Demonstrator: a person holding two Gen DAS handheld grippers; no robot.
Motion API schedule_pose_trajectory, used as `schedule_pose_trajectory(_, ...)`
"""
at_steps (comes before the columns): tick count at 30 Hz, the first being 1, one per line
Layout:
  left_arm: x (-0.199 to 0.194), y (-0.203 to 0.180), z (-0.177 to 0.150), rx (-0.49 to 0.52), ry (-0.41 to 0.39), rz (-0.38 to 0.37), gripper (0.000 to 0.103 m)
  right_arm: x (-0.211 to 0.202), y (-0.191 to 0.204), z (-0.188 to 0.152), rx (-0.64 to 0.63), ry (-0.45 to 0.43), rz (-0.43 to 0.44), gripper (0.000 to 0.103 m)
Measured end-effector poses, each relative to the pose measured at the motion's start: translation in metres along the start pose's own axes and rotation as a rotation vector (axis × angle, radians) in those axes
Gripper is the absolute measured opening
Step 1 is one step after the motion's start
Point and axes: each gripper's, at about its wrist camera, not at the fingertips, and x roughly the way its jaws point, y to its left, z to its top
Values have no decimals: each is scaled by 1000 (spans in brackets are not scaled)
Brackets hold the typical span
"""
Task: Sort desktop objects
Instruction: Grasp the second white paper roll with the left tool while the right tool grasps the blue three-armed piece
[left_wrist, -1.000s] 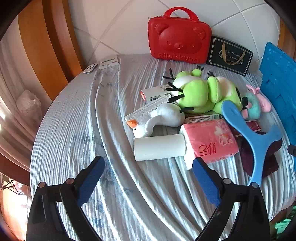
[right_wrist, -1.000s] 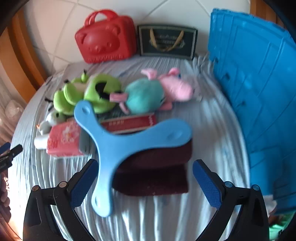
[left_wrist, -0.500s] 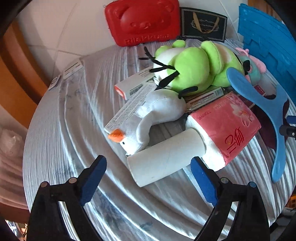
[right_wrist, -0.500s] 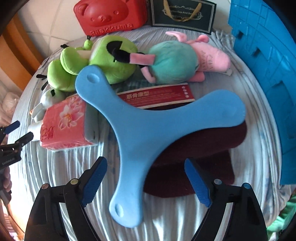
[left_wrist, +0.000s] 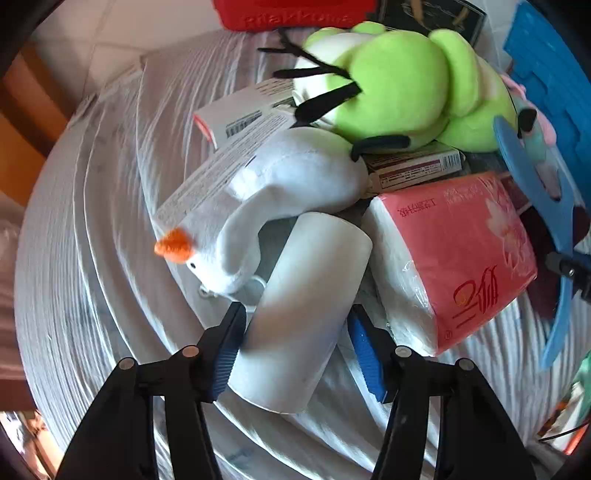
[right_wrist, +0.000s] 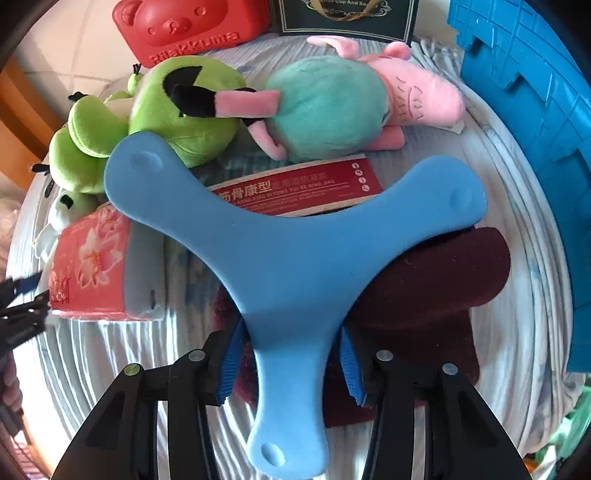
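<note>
A white paper roll (left_wrist: 303, 317) lies on the grey cloth, and my left gripper (left_wrist: 295, 343) is shut on it, blue pads against its two sides. A white goose plush (left_wrist: 266, 206) and a pink tissue pack (left_wrist: 458, 251) touch the roll. My right gripper (right_wrist: 290, 362) is shut on the near leg of a blue three-armed boomerang (right_wrist: 291, 258), which rests on a dark red cloth (right_wrist: 436, 295) and a red box (right_wrist: 303, 188). The tissue pack also shows in the right wrist view (right_wrist: 88, 269).
A green frog plush (left_wrist: 399, 92) and a teal-and-pink plush (right_wrist: 343, 103) lie behind. A red bear case (right_wrist: 192, 29) and a dark gift bag (right_wrist: 347, 14) stand at the back. A blue plastic crate (right_wrist: 535, 129) stands on the right. White boxes (left_wrist: 240, 118) lie by the goose.
Both grippers have moved forward and closed. The left one now grips the paper roll and the right one grips the boomerang's leg.
</note>
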Motion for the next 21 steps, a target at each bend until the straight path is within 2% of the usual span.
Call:
schedule_pose_trajectory(2,-1,5,-3,-53,9,-25,56,1,1,2,3,-1,-5,48)
schedule_pose_trajectory(6,5,4,-2,-76,9,-37,56,6,9,6,-27,-10,-40,54)
schedule_pose_trajectory(8,10,0,-3,-88,14,-21,55,9,10,7,-30,-16,-50,54)
schedule_pose_trajectory(10,7,-2,-7,-112,0,-6,54,5,10,7,-35,-30,-60,46)
schedule_pose_trajectory(11,3,-2,-10,-128,-6,-9,52,2,9,7,-39,-40,-61,46)
schedule_pose_trajectory(16,-30,-4,-29,-162,-83,-2,46,-39,2,1,-39,-130,-21,45)
schedule_pose_trajectory(21,-66,-3,-41,-176,-168,15,46,-76,6,3,-61,-221,3,44)
